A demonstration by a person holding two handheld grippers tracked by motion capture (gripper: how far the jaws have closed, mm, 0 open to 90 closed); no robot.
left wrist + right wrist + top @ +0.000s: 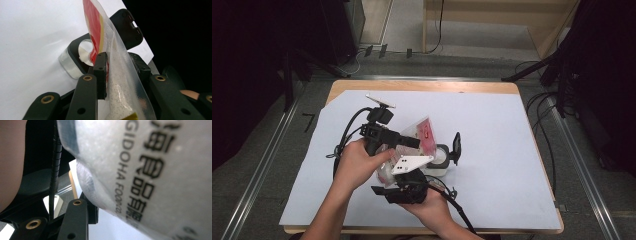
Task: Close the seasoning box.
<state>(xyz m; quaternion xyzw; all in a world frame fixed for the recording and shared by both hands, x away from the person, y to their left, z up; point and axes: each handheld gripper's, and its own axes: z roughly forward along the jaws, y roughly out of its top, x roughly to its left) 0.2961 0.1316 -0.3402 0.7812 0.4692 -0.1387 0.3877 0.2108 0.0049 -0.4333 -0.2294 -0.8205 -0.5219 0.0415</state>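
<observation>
A clear plastic bag [424,132] with a red label and white granules inside hangs tilted over the table, its red end above a small clear container [441,159]. The container's black lid [456,147] stands flipped open. My left gripper [412,142] comes in from the left and is shut on the bag [120,75] near its middle, with the container [72,62] and lid [125,27] just beyond. My right gripper [401,174] reaches up from below and is shut on the bag's lower end [150,170], whose printed film hides one jaw.
A white sheet [492,150] covers most of the wooden table [422,86]. Cables trail from both grippers toward the table's front edge. Dark stands and cables line the floor on both sides.
</observation>
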